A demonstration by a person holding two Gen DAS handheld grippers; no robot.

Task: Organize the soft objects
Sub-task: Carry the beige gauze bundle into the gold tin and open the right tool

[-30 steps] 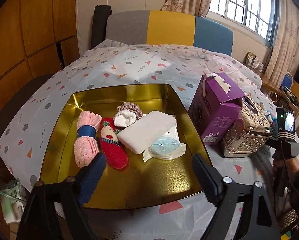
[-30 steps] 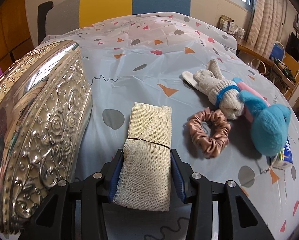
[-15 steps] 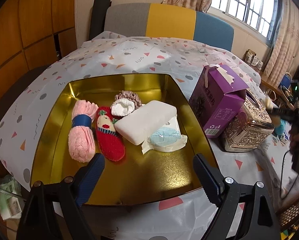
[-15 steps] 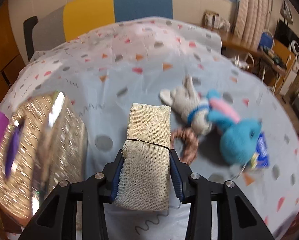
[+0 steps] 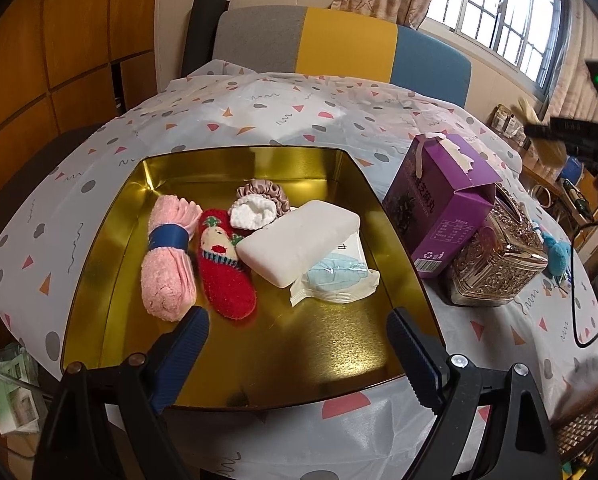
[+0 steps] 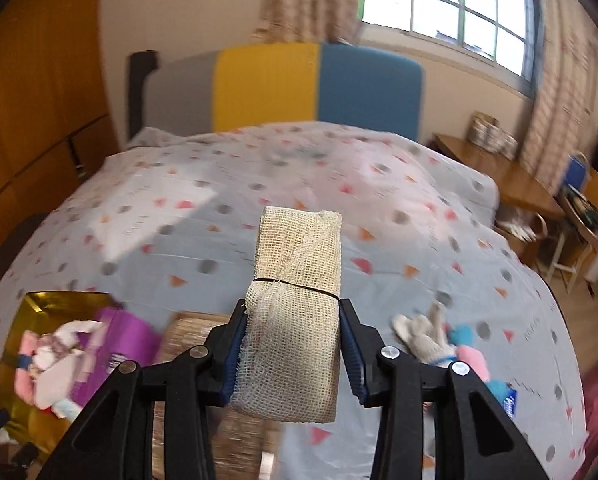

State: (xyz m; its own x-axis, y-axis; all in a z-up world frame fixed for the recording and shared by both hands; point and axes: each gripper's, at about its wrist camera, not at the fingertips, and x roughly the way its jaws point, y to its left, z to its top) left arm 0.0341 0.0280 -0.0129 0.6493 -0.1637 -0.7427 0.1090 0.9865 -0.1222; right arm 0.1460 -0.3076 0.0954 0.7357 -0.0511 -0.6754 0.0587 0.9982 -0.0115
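In the right wrist view the right gripper (image 6: 293, 354) fills the lower centre of the frame, its blue-padded fingers (image 6: 235, 354) clenched on the lower half of a beige gauze cloth roll bound by a thin dark band (image 6: 297, 304); the roll stands upright between them, lifted clear of the patterned tablecloth-covered table (image 6: 259, 208) behind it. At the lower left of that blurred view lies the shiny gold rectangular metal tray (image 6: 39, 304), with a purple cardboard box (image 6: 127, 336) just beside it, and at the lower right a grey knitted plush toy (image 6: 419, 336) lies next to a blue plush toy (image 6: 465, 336). In the left wrist view the left gripper (image 5: 297, 340) sits at the bottom of the frame with its fingers (image 5: 183, 344) spread wide apart and grasping nothing, poised above the near part of the gold tray (image 5: 299, 360). In the tray's centre, side by side, lie a pink fluffy rolled sock with a blue band (image 5: 167, 258), a red fuzzy sock with a doll face (image 5: 223, 268), a mauve satin scrunchie around a white fluffy item (image 5: 259, 202), and a white rectangular foam block (image 5: 299, 242) resting partly on a packet of pale blue wipes (image 5: 337, 280). To the right of the tray stands the purple box (image 5: 439, 204), touching an ornate silver embossed metal box (image 5: 499, 256).
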